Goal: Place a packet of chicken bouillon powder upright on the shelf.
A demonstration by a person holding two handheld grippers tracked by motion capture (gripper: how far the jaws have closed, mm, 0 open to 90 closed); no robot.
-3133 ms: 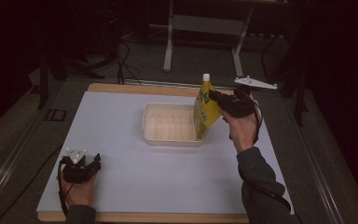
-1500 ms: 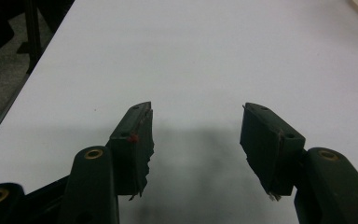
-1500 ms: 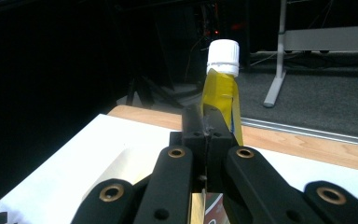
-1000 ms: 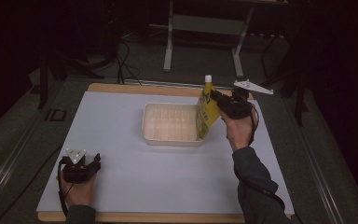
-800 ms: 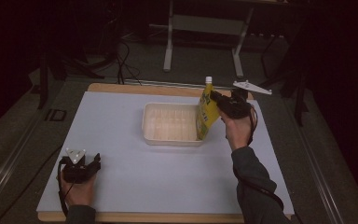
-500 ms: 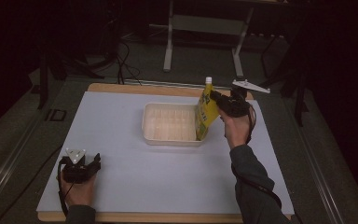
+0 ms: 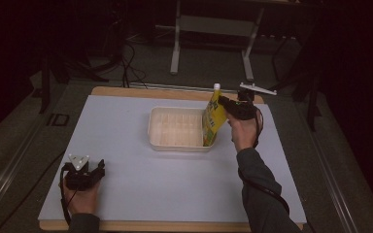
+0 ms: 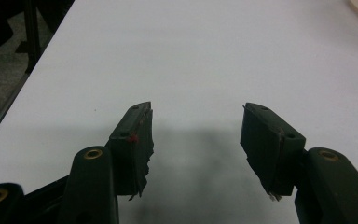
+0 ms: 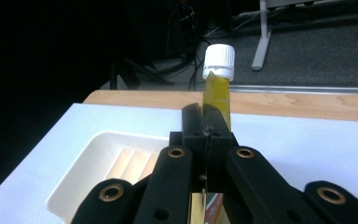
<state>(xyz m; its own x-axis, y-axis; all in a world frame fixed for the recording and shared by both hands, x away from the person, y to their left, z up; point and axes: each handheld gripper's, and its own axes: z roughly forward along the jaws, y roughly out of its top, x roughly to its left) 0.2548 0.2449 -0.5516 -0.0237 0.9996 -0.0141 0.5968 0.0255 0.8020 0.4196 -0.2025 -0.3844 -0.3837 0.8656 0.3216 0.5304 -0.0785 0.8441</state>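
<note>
Over the white tray [image 7: 175,131], right claw [image 7: 222,103] grips a yellow white-capped pouch [image 7: 213,118]; left claw [image 8: 196,140] gapes.

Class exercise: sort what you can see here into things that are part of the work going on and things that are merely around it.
In use:
yellow pouch, white cap on top
right gripper, shut on the pouch
white tray

Merely around:
left gripper, open, idle near the table's front edge
metal stand on the floor behind
floor cables
</note>
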